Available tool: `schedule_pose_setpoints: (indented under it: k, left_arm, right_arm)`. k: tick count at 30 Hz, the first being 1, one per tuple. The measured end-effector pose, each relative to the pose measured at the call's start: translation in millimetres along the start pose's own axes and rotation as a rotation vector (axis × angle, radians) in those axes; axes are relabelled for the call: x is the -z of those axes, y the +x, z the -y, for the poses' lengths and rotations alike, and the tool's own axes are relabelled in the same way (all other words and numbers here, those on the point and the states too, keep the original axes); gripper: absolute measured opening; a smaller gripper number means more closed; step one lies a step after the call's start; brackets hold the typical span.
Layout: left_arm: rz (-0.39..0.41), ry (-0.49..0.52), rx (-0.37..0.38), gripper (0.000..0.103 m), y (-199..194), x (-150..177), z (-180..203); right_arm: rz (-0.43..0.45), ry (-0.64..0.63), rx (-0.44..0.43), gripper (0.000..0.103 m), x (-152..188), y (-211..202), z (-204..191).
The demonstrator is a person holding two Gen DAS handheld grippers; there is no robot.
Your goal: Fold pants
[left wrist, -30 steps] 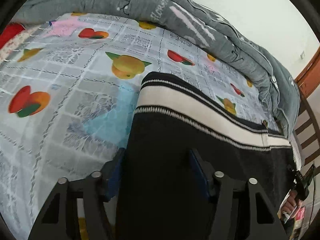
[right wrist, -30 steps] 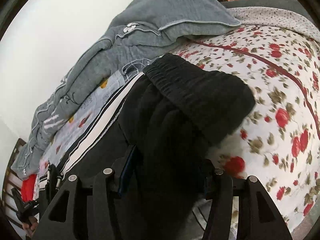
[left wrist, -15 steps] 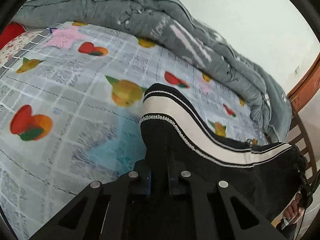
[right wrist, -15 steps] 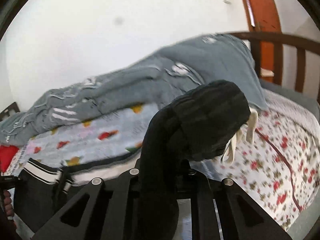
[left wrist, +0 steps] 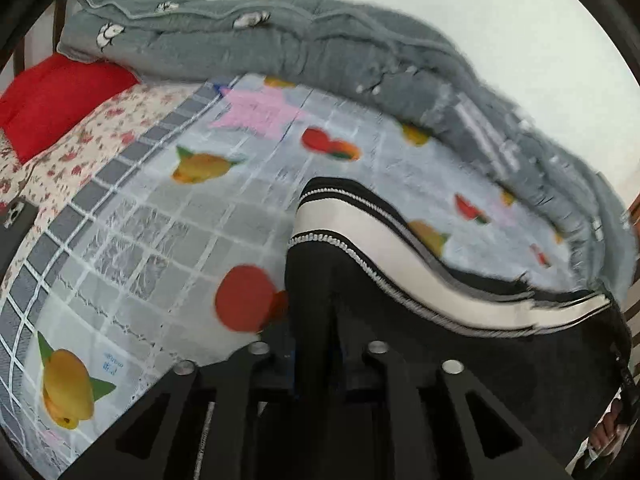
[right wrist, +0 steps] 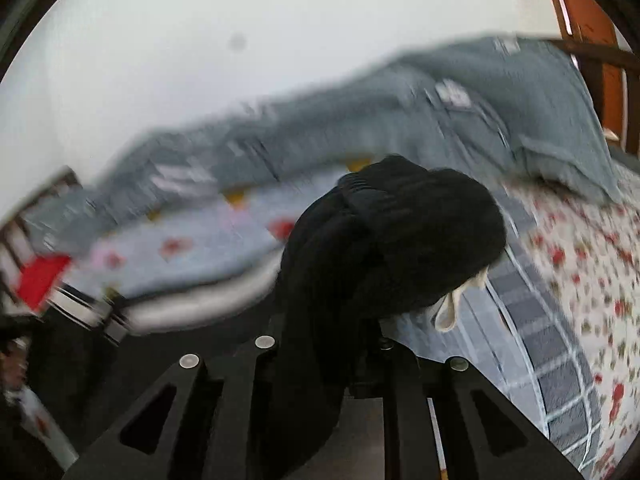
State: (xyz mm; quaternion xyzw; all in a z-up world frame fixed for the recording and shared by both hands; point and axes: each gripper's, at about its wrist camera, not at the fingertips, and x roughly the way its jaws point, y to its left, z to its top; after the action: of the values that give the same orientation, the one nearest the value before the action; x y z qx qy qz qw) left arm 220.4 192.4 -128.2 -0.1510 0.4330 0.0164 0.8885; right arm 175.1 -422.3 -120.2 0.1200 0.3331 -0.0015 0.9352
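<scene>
Black pants [left wrist: 360,304] with a white side stripe [left wrist: 384,248] hang lifted over the fruit-print sheet [left wrist: 160,240]. My left gripper [left wrist: 316,354] pinches the leg-end fabric; its jaws are easing open slightly with the cloth still clamped between them. In the right wrist view the bunched elastic waistband [right wrist: 400,236] with a cream drawstring [right wrist: 450,308] droops over my right gripper [right wrist: 326,334]. That gripper also grips the fabric, its jaws opening a little around it. The pants stretch between the two grippers.
A grey quilt [left wrist: 320,44] lies heaped along the wall side of the bed. A red pillow [left wrist: 60,96] and a phone [left wrist: 16,216] sit at the left. A floral sheet [right wrist: 580,264] and wooden bed frame [right wrist: 588,28] are on the right.
Both grippers closed on the pants and lifted them off the bed. The left carried the leg end leftward; the right rolled and raised the waistband, which now droops over its fingers.
</scene>
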Motion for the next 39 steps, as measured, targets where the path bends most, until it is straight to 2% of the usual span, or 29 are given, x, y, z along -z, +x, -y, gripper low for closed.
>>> schedule_pose_setpoints:
  k: [2, 3, 4, 6, 9, 12, 15, 18, 20, 23, 28, 31, 33, 37, 39]
  left_arm:
    - [-0.013, 0.014, -0.068, 0.035, 8, 7, -3]
    - [-0.011, 0.027, -0.088, 0.041, 11, 11, -2]
    - [-0.006, 0.045, -0.089, 0.044, 11, 15, -2]
    - [-0.004, 0.061, -0.063, 0.051, 9, 23, -2]
    - [-0.004, 0.031, -0.031, 0.054, 2, 33, -9]
    - [-0.002, 0.005, 0.005, 0.054, -7, 43, -18]
    - [0.001, -0.023, 0.03, 0.054, -18, 52, -29]
    - [0.004, -0.053, 0.069, 0.054, -28, 64, -44]
    - [0.014, -0.066, 0.102, 0.054, -34, 73, -56]
    - [0.023, -0.07, 0.161, 0.054, -42, 87, -68]
    - [0.034, -0.07, 0.251, 0.056, -43, 97, -73]
    - [0.026, -0.086, 0.284, 0.056, -31, 92, -67]
    - [0.028, -0.089, 0.28, 0.056, -26, 88, -60]
    - [0.032, -0.051, 0.2, 0.057, -24, 87, -45]
    - [0.029, -0.038, 0.187, 0.057, -29, 90, -45]
  right_arm:
    - [-0.133, 0.053, 0.013, 0.022, 13, 21, 19]
    - [-0.174, 0.096, -0.024, 0.024, 22, 23, 32]
    - [-0.169, 0.118, -0.05, 0.024, 28, 16, 41]
    - [-0.141, 0.095, 0.001, 0.042, 32, -1, 42]
    - [-0.081, 0.034, 0.095, 0.044, 29, -26, 34]
    - [-0.021, 0.022, 0.116, 0.043, 21, -43, 24]
    - [0.02, -0.008, 0.098, 0.043, 13, -42, 8]
    - [-0.037, -0.021, 0.1, 0.041, 14, -15, 1]
    - [-0.092, -0.04, 0.173, 0.041, 22, 5, -2]
    - [-0.1, -0.105, 0.244, 0.04, 25, 5, -17]
    - [-0.089, -0.122, 0.188, 0.04, 21, -16, -41]
    - [-0.101, -0.124, 0.093, 0.04, 20, -23, -65]
    - [-0.106, -0.12, 0.016, 0.04, 22, -26, -86]
    - [-0.14, -0.143, -0.163, 0.04, 34, -26, -146]
    - [-0.16, -0.186, -0.247, 0.04, 46, -26, -182]
